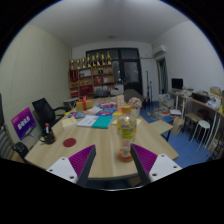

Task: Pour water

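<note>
From the gripper view, the gripper (113,160) is up over the near edge of the long pale wooden table (95,140), jaws spread wide, the two magenta pads (82,158) angled out to either side with nothing pressed between them. Straight ahead, in line with the gap, stands a clear plastic bottle with a light cap (126,128), and just in front of it sits a small orange-red cup or dish (124,154) on the table, closest to the jaws. If the bottle is the target, the smart play is to come in level, keep it centred in the gap, clear that small cup without nudging it, and close around the bottle's middle so it stays upright before any tilt. Hard to call: whether the bottle holds water, whether its cap is screwed on, and what exactly the orange-red thing is. A small red round object (69,142) lies off to the left, and books and papers (96,121) clutter the far end, too small to read.
</note>
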A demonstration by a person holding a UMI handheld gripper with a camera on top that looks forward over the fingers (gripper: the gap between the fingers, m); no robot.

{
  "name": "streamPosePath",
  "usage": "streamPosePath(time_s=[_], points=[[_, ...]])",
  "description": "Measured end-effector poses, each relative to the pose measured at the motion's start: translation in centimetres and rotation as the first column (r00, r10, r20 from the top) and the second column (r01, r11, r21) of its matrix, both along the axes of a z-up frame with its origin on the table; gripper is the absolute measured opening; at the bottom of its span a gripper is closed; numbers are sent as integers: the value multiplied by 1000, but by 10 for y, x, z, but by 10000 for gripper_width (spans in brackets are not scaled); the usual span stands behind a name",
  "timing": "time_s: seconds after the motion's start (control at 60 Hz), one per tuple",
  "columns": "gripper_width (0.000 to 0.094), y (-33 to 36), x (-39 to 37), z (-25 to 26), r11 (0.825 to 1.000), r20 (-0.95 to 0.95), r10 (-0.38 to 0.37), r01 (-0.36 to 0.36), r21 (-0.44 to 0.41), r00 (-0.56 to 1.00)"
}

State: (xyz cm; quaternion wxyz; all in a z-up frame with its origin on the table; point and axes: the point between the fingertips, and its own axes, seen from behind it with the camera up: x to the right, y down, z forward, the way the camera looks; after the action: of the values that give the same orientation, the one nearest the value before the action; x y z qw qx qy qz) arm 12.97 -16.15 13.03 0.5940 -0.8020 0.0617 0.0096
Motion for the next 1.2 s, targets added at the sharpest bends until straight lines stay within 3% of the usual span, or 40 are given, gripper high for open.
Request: streamPosePath(time_s=[0.133, 0.333, 0.4, 0.5, 0.583, 0.683, 0.867, 0.933, 1.017, 1.133, 1.2], points=[[763, 58, 62, -37, 997, 43, -29, 26, 70, 999], [781, 134, 80, -57, 985, 62, -74, 63, 162, 995], [456, 147, 86, -68, 982, 69, -132, 121, 147, 989], [426, 160, 81, -66, 961, 52, -210, 197, 194, 976], [365, 162, 76, -72, 965, 50, -224, 214, 150, 973], [332, 162, 63, -55, 988, 118, -146, 140, 58, 982], [331, 191, -23, 41, 1000, 602, -28, 24, 15, 798], [330, 200, -51, 80, 999, 771, 48, -34, -34, 634], [331, 235, -117, 80, 993, 914, 113, -64, -95, 389], [332, 270, -171, 84, 970, 973, 227, -102, -222, 32], [334, 284, -204, 74, 955, 950, 250, -111, -274, -189]])
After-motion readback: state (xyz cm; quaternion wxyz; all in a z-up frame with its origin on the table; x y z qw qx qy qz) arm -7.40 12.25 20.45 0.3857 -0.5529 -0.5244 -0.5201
